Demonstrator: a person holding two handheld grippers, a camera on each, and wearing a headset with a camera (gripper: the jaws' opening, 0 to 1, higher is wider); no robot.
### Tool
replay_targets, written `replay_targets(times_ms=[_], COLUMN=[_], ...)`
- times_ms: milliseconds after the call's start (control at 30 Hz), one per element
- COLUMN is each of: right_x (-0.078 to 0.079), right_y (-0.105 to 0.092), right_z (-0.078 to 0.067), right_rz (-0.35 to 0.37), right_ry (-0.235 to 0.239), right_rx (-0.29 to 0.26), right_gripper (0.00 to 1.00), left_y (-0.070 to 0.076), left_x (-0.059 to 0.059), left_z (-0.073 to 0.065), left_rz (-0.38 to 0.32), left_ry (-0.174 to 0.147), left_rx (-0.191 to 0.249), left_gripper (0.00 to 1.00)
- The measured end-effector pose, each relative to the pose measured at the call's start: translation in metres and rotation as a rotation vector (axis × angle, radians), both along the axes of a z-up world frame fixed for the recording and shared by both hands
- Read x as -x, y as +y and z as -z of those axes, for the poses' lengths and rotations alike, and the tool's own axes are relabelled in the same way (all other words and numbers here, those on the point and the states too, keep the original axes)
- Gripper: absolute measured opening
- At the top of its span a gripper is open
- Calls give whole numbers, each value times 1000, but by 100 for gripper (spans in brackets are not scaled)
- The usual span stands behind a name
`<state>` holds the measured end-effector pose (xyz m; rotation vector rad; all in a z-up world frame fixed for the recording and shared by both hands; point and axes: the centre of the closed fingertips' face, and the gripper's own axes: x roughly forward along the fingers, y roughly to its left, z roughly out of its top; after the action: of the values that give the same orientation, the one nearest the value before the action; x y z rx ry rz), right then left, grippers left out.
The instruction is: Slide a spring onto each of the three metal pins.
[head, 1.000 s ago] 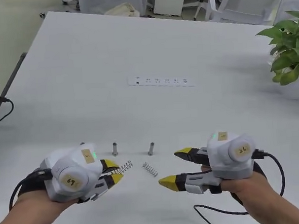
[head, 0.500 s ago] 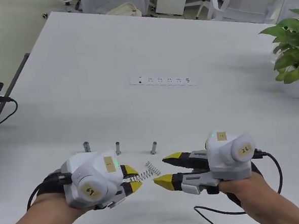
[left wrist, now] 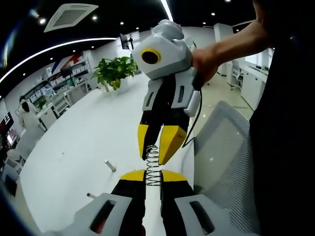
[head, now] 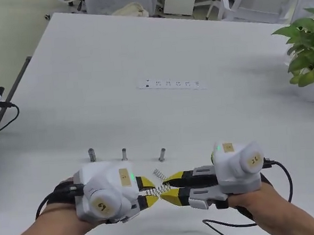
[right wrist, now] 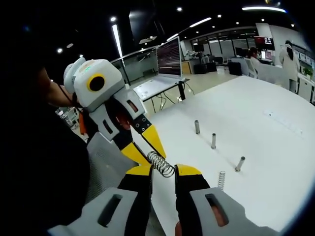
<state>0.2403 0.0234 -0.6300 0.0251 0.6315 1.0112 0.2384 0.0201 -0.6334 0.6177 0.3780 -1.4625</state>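
Observation:
Three short metal pins stand in a row on the white table, all bare. My left gripper is shut on one end of a spring and holds it above the table in front of the pins. My right gripper faces it tip to tip, its jaws open, with the spring's free end between them. In the left gripper view the held spring runs from my left gripper up into the right one. A second spring lies loose near the right pin.
A white power strip lies further back on the table. A potted plant stands at the right edge. A black cable trails from the right gripper along the near edge. Office chairs stand beyond the far side.
Both grippers have come together in front of the pins. The left one has carried its spring to the right, and the right one has narrowed around the spring's free end.

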Motion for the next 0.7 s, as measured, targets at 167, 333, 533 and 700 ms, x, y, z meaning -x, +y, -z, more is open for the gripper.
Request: replay_targets(times_ms=[167,333,533,700], right_x=[6,6,3,2], right_y=[2,3,5,7], right_z=[2,1,-2,-4], right_rz=[-14,-10,-13,-15], right_ry=[27,30,17,11], right_rx=[-9,-15,-7,-5], right_gripper=[11,10,9,8], left_y=[2,2,2,4], left_x=[3,4,1,-3], left_z=[5,4,4,10], left_rz=[21,23,17,1], left_ry=[-2,-3,-12,-15], left_rx=[-13,-10,-10,-23], left_gripper=[3,3,3,3])
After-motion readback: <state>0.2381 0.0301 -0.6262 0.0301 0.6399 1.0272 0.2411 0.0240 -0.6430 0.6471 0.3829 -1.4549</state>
